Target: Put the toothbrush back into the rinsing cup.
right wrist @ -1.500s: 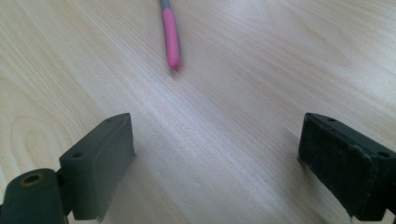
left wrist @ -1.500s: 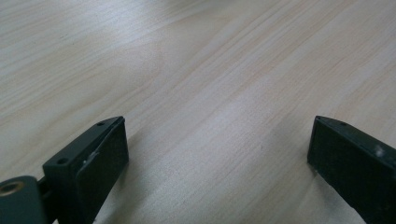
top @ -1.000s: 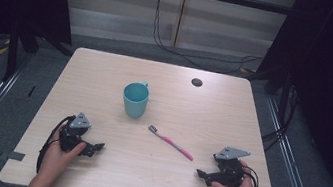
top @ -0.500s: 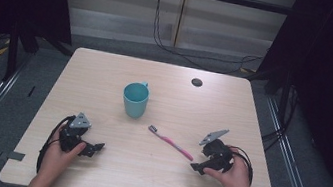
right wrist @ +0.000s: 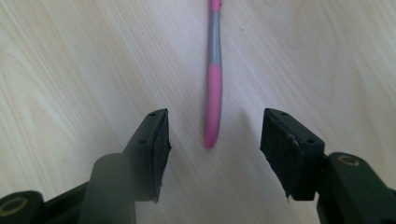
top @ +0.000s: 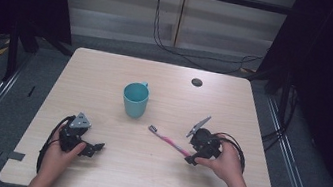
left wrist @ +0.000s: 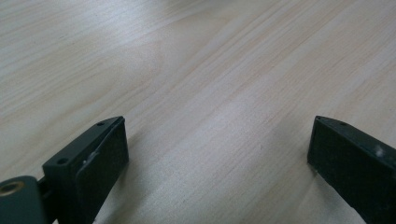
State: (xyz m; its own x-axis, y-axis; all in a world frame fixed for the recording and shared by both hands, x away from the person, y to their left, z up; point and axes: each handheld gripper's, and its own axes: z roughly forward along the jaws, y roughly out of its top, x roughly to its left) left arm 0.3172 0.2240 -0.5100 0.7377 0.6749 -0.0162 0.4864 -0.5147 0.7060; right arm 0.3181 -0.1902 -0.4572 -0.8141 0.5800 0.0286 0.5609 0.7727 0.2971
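Table (top: 106,79): light wood, with rounded corners. A small dark round spot (top: 197,82) sits near its far edge, at about 1 o'clock from the middle.

Cup (top: 135,99): teal, standing upright near the middle of the table. Its handle points to 12 o'clock, away from the person.

Toothbrush (top: 170,141): pink with a grey part, lying flat on the table. It is at 4 o'clock from the cup, near it but not touching. The brush end points to 10 o'clock, toward the cup. The pink handle end points to 4 o'clock, toward the right hand.

Right tongs (top: 189,158): held in the right hand (top: 224,161), at the handle end of the toothbrush. In the right gripper view the right tongs (right wrist: 215,140) are open. The pink handle tip (right wrist: 211,130) lies between the two jaws and neither jaw touches it. They hold nothing.

Left tongs (top: 93,148): held in the left hand (top: 60,150), at 7 o'clock from the cup and well apart from it. In the left gripper view the left tongs (left wrist: 217,154) are wide open, low over bare wood, and hold nothing.

Cables: a black one trails from each tool toward the person.
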